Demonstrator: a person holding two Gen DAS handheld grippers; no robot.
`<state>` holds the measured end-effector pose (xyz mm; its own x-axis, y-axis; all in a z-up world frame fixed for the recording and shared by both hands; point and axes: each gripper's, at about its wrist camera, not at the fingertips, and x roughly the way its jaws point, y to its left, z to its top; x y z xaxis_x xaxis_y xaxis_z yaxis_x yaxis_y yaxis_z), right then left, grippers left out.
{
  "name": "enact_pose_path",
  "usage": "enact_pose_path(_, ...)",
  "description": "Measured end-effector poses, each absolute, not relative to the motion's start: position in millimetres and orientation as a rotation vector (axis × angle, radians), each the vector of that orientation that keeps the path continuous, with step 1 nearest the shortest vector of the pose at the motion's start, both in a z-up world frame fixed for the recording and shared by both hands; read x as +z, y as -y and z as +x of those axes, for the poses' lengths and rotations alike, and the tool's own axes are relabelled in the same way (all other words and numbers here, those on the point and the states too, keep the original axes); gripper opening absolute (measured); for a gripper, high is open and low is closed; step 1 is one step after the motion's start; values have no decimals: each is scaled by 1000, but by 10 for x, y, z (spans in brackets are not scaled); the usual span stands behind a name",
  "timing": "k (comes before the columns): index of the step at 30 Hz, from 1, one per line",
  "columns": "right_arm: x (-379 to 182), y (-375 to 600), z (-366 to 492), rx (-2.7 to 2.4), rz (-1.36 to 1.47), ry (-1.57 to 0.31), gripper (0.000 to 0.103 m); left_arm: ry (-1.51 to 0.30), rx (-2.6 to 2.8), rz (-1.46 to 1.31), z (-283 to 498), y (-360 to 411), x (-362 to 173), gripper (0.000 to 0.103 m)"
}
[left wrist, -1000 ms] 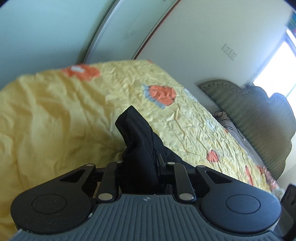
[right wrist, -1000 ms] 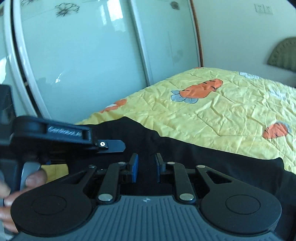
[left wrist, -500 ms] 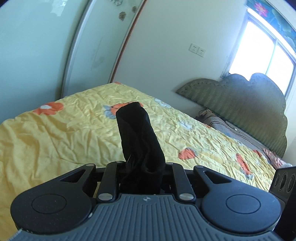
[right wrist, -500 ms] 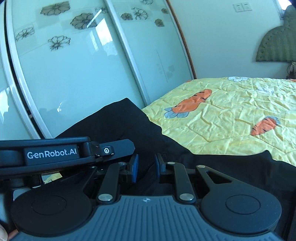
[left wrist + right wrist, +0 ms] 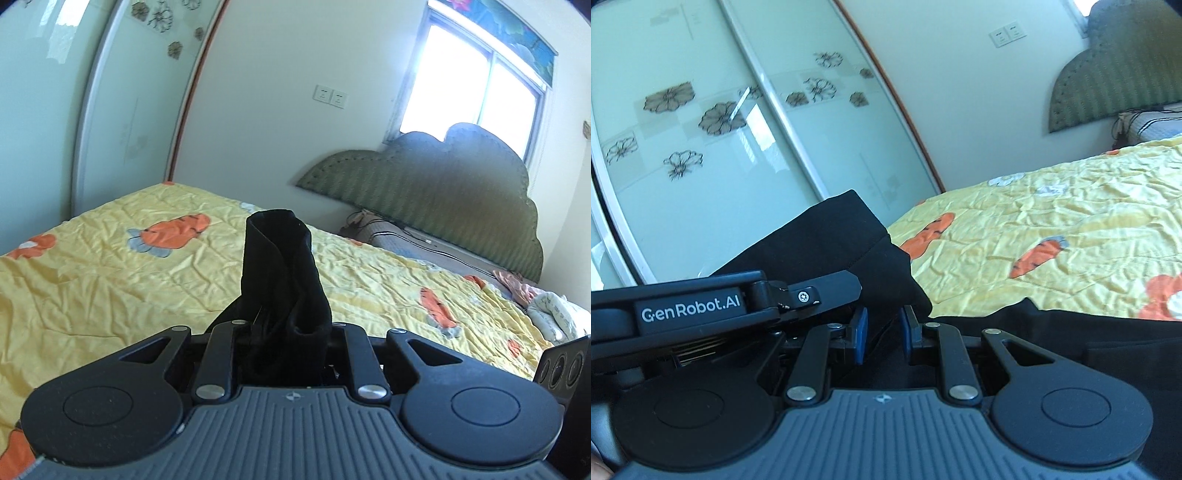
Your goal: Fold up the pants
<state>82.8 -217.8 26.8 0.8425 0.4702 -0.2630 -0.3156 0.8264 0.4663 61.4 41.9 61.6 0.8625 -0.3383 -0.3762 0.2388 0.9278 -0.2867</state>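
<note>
The black pants (image 5: 282,280) stick up in a bunched roll between the fingers of my left gripper (image 5: 286,332), which is shut on them, lifted above the yellow carrot-print bed cover (image 5: 110,280). In the right wrist view the pants (image 5: 827,251) rise as a folded black sheet and trail to the right over the bed (image 5: 1108,325). My right gripper (image 5: 882,332) has its blue pads (image 5: 860,332) closed on the black cloth. The left gripper's body (image 5: 701,306) shows just left of it.
The bed cover (image 5: 1052,229) spreads ahead and right. Sliding glass wardrobe doors (image 5: 720,147) stand to the left. A green padded headboard (image 5: 443,192) and a window (image 5: 472,85) are at the far end. Bundled bedding (image 5: 554,314) lies near the pillows.
Both grippers have risen and tilted up with the pants. More wall, window and wardrobe show now, and the cloth hangs higher off the bed.
</note>
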Motion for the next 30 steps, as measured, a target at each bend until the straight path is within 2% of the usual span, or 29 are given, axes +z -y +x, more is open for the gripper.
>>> enact_pose_path(10, 195, 2755, 558, 350, 499, -329, 19, -397, -379, -123, 393, 290, 640, 18)
enact_pose_path(30, -128, 3873, 30, 166, 668, -287, 19, -442, -572, -18, 100, 1480, 450, 18)
